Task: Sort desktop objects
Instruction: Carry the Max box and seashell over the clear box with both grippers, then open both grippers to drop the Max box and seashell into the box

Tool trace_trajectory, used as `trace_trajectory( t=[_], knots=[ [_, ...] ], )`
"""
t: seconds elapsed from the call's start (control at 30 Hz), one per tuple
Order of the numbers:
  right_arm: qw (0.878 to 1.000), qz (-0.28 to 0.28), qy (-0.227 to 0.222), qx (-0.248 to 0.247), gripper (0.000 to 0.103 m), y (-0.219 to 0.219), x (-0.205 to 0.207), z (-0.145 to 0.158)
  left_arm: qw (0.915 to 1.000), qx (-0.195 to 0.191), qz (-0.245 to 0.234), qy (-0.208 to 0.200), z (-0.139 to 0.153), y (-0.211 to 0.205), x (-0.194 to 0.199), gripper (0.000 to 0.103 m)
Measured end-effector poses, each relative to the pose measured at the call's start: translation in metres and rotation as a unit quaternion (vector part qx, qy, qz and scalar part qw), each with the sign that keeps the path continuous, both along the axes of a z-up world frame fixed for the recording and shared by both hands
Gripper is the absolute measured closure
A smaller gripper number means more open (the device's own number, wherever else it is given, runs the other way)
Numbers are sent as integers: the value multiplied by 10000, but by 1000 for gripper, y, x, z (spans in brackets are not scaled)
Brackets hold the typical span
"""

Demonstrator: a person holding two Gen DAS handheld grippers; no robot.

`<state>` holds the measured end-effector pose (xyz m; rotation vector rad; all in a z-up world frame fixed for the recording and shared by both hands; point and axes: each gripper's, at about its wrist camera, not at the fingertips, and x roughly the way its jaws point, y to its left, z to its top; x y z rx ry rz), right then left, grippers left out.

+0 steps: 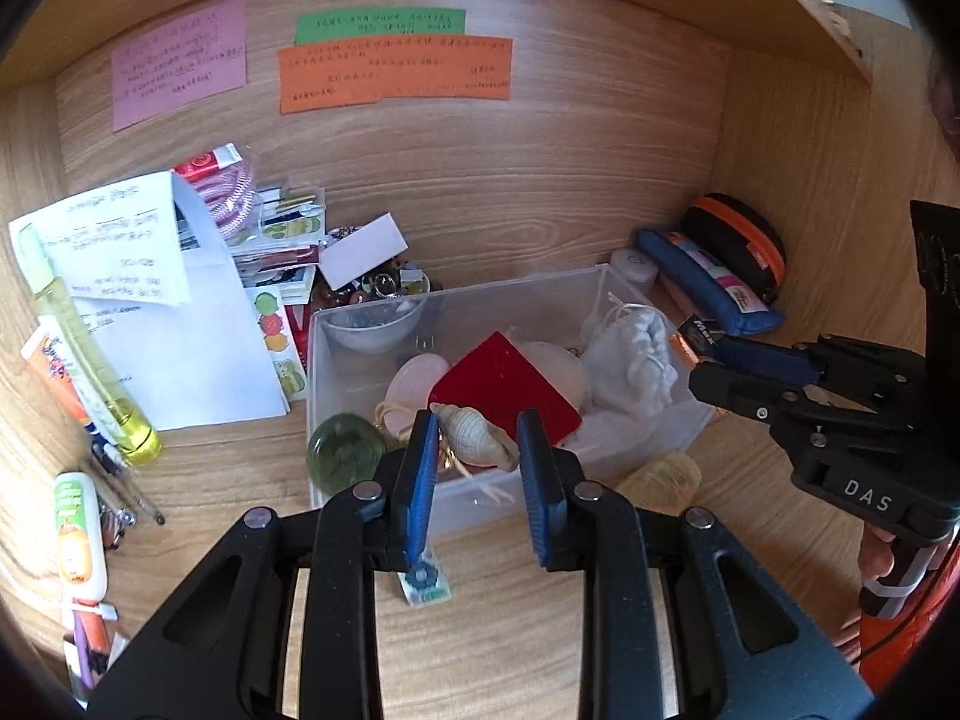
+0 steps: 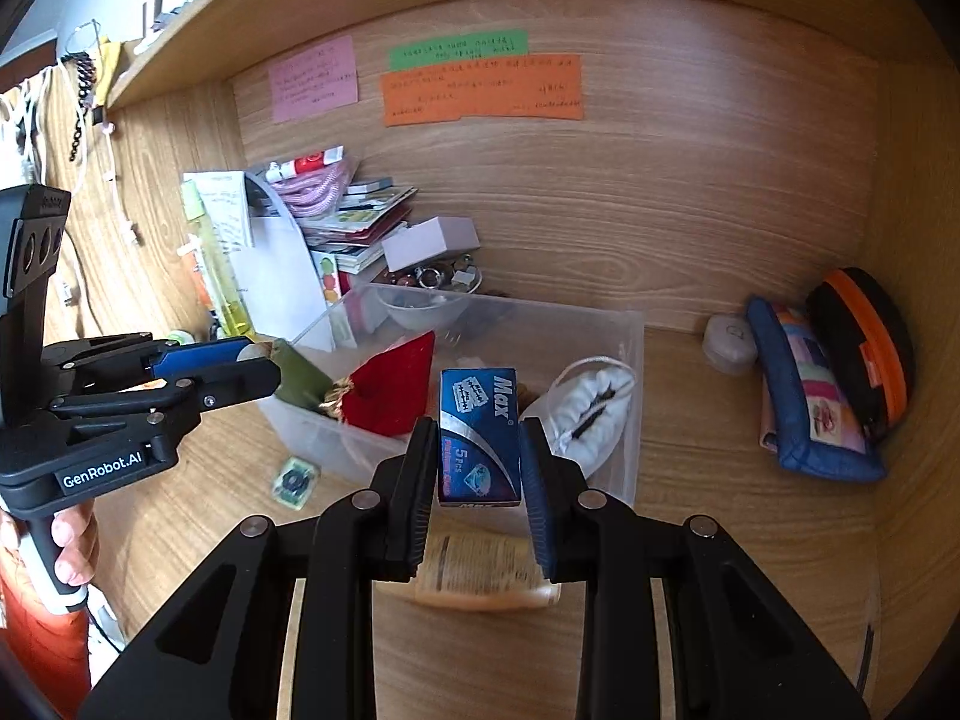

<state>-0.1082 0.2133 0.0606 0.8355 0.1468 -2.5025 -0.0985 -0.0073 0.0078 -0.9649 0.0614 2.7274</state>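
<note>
My left gripper (image 1: 480, 450) is shut on a cream spiral seashell (image 1: 474, 432) and holds it above the near wall of a clear plastic box (image 1: 456, 501). The box holds a red card (image 1: 504, 390), a white drawstring pouch (image 1: 630, 360), a green glass ball (image 1: 345, 453) and a small bowl (image 1: 372, 327). My right gripper (image 2: 477, 456) is shut on a blue "Max" razor-blade packet (image 2: 478, 435) and holds it above the box's near right side (image 2: 624, 360). The right gripper also shows in the left wrist view (image 1: 696, 354), at the box's right edge.
Papers, sticker sheets and tubes (image 1: 150, 312) are piled left of the box. A blue pouch (image 2: 810, 396) and a black-and-orange case (image 2: 864, 336) lean in the right corner. A small sticker (image 1: 425, 585) and a yellowish bottle (image 2: 480, 570) lie on the desk in front.
</note>
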Motion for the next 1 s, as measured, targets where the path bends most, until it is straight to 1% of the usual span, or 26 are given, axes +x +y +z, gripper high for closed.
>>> trace_trajectory(
  t=[0.3, 0.43, 0.53, 0.67, 0.93, 1.0],
  knots=[
    [9997, 7, -242, 68, 78, -10, -38, -15, 9997, 15, -27, -252, -19, 5, -32, 77],
    [9993, -3, -360, 121, 78, -13, -50, -26, 9992, 83, -92, -388, -28, 5, -42, 77],
    [9989, 95, -466, 18, 78, -14, -54, -32, 9989, 88, -157, -422, -33, 8, -46, 77],
    [9983, 89, -565, 75, 78, -15, -60, -41, 9984, 107, -198, -515, -38, 8, -52, 77],
    [9984, 108, -512, 197, 78, -18, -58, -44, 9982, 155, -197, -554, -38, 8, -52, 77],
    [9985, 108, -504, 206, 75, -18, -58, -45, 9982, 145, -195, -542, -38, 8, -51, 77]
  ],
)
